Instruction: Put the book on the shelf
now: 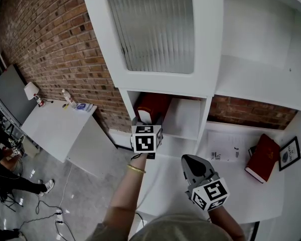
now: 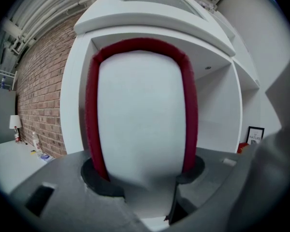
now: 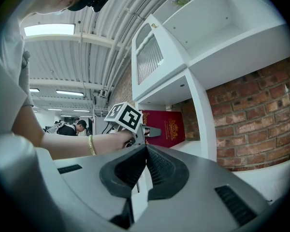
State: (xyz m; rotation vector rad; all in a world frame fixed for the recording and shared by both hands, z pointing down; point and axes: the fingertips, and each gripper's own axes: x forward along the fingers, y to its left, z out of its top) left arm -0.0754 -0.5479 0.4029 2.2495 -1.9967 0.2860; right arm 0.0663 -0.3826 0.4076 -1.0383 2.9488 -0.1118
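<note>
A dark red book (image 1: 153,106) stands upright in the left shelf compartment (image 1: 186,118) under the glass-door cabinet. My left gripper (image 1: 148,120) reaches into that compartment and is shut on the book. In the left gripper view the book (image 2: 142,110) fills the frame, white page edge toward me, one red cover against each jaw of the left gripper (image 2: 142,172). From the right gripper view the book (image 3: 168,127) shows its gold-stamped cover, with the left gripper (image 3: 153,130) on its near edge. My right gripper (image 1: 190,160) (image 3: 146,151) hovers over the white desk, shut and empty.
A second red book (image 1: 263,157) lies on the white desk (image 1: 231,185) at the right, beside a framed picture (image 1: 290,153) and papers (image 1: 226,147). A white table (image 1: 55,127) with a bottle stands by the brick wall. A person (image 1: 2,157) sits at far left.
</note>
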